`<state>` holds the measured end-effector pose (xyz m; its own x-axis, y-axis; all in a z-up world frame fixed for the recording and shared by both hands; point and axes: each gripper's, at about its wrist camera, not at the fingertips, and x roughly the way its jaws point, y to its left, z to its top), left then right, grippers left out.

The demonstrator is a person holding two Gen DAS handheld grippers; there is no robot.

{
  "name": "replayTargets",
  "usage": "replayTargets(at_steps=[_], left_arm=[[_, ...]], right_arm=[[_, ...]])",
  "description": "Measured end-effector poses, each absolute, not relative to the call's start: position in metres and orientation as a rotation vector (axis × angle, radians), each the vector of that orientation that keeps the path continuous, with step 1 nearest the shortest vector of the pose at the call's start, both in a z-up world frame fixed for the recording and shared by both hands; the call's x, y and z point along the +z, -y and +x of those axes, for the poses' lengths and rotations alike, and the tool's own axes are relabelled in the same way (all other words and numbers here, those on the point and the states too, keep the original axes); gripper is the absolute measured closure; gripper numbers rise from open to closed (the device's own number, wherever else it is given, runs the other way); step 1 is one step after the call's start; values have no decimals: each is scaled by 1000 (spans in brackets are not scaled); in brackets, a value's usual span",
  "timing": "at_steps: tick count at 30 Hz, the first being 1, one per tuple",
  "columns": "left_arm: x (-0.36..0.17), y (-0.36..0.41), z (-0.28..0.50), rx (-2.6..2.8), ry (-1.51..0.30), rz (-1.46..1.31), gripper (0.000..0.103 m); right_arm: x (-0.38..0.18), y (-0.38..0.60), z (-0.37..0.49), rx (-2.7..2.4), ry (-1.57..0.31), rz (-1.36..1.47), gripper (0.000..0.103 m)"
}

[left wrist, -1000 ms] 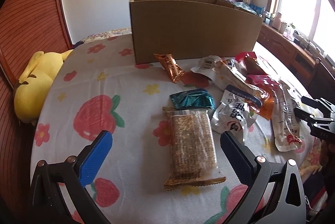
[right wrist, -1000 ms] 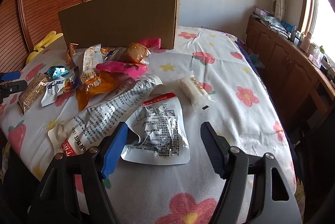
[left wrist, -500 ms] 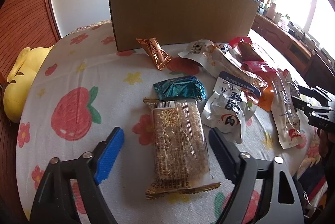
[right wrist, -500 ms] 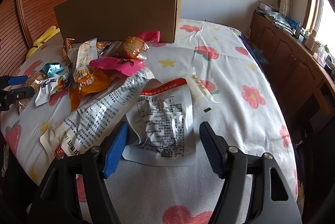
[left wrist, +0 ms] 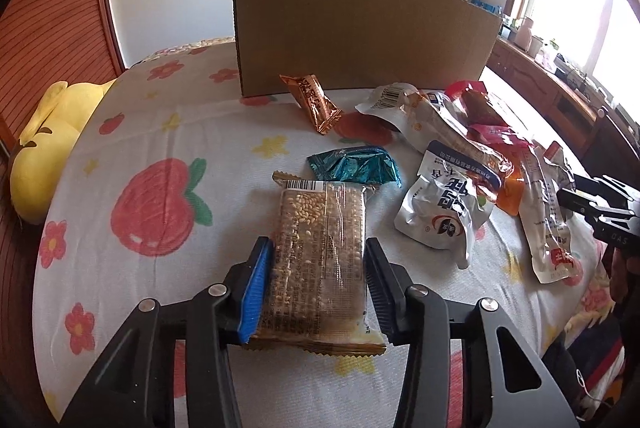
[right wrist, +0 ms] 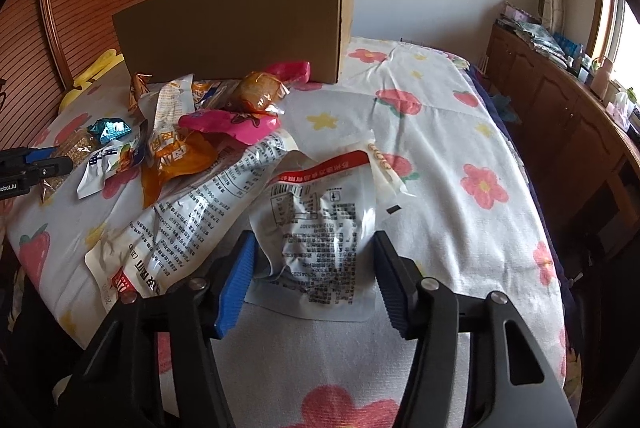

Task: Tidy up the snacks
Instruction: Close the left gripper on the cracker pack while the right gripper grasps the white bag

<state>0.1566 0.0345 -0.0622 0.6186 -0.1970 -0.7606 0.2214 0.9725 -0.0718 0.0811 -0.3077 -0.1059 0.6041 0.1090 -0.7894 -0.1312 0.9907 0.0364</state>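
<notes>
- Fingers of the left gripper, wide apart half a second ago, now press both long sides of the grain bar in the left wrist view, so it is grasping the bar.
- The grain bar is a clear wrapper with a barcode at its far end, lying flat on the bed.
- Just behind it lies a teal packet; the cardboard box stands farther back, with bare flowered sheet on the left.
- In the right wrist view the right gripper has also narrowed: its fingers now touch both sides of the white pouch and crumple it, clenched on the pouch.
- The pouch has a red strip on top and overlaps a long white bag.
- To the right the sheet is free up to the bed edge.
</notes>
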Motion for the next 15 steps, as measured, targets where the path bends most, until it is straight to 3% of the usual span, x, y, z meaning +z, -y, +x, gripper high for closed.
replayTargets(at_steps=[15], left_arm=[[-56,-36,151,-246,-858,17,56]], right_arm=[[-81,317,65,128,-828,-22,51]])
